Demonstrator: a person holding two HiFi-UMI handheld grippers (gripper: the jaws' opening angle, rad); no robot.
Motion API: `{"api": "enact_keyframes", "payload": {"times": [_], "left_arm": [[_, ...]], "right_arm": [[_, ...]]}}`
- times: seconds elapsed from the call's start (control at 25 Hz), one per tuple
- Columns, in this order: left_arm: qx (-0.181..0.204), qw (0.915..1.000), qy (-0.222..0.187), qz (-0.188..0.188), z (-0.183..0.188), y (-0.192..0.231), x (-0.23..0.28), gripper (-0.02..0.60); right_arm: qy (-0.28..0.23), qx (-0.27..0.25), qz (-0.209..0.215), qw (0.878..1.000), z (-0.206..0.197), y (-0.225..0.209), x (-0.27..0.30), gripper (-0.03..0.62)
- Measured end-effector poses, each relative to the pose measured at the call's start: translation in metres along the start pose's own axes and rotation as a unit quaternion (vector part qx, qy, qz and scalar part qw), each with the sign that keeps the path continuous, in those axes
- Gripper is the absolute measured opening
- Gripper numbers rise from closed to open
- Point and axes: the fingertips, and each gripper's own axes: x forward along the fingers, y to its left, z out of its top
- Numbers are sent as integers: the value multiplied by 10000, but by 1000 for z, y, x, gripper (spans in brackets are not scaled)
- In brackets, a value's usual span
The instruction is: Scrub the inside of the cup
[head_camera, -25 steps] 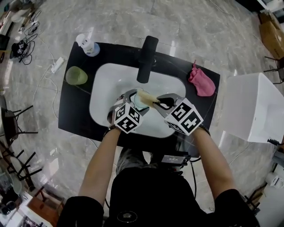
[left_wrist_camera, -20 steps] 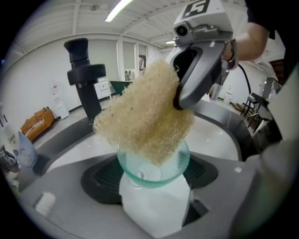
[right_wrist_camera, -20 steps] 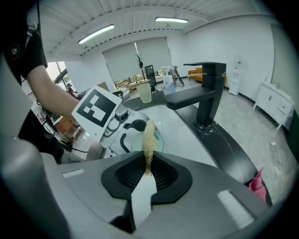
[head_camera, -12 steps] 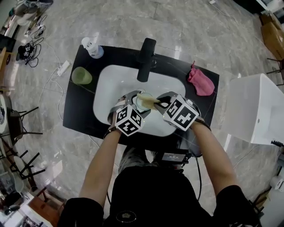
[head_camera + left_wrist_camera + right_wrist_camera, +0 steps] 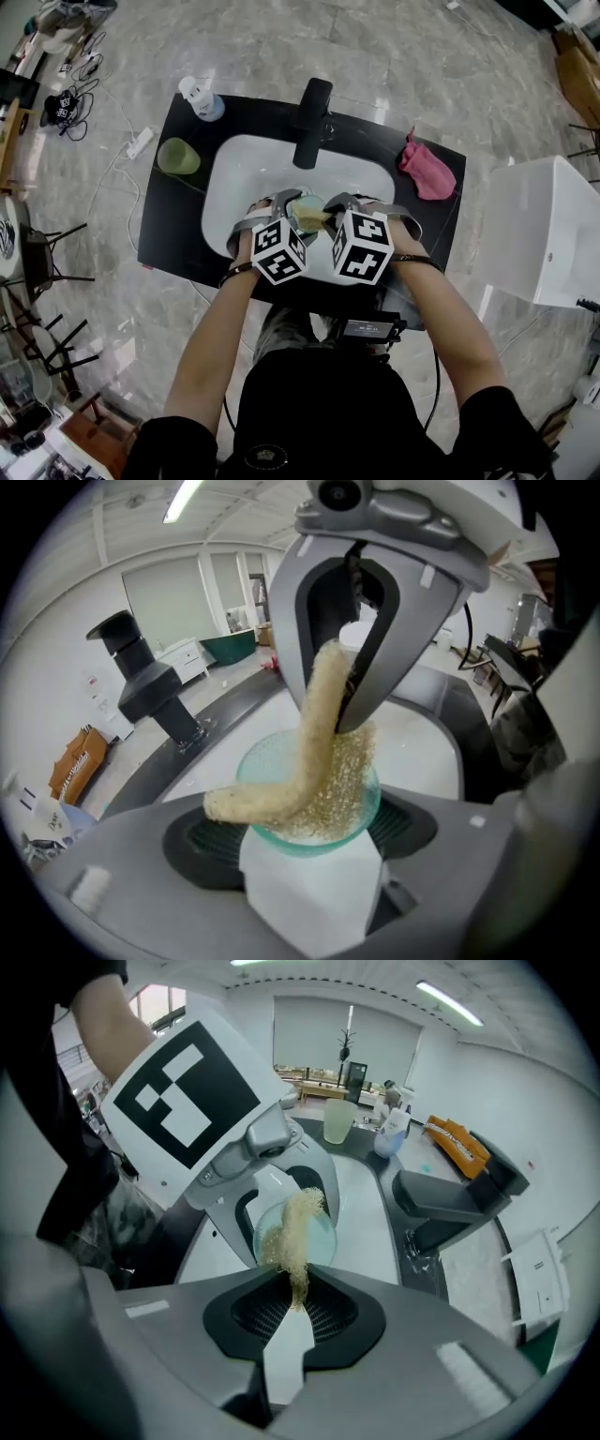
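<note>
Over the white sink, the left gripper is clamped on the teal cup, whose mouth faces the right gripper, which pinches a long scrubbing strip that reaches lengthwise into the cup.

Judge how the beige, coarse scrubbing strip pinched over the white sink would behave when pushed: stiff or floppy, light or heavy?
Probably floppy: the beige, coarse scrubbing strip folds sharply at the translucent teal cup. Likely light: the right hand-held gripper holds it up by one thin end. Its rough, open texture suggests it would grip rather than slip.
</note>
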Motion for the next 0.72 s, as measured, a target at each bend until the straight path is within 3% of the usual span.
{"api": "enact_keyframes", "payload": {"times": [0.28,0.52,0.72], "left_arm": [[118,9999,-5,-91,6,-8,-1,379],[71,9995,-248,-160,20,-13,-6,379],[181,9989,-362,-225,23,-14,-9,379]], "right_arm": [[110,-216,-184,9995,3,0,9,44],[118,-523,-642,9965,6,-6,17,44],[-96,-704,-649,9954,8,-2,23,44]]}}
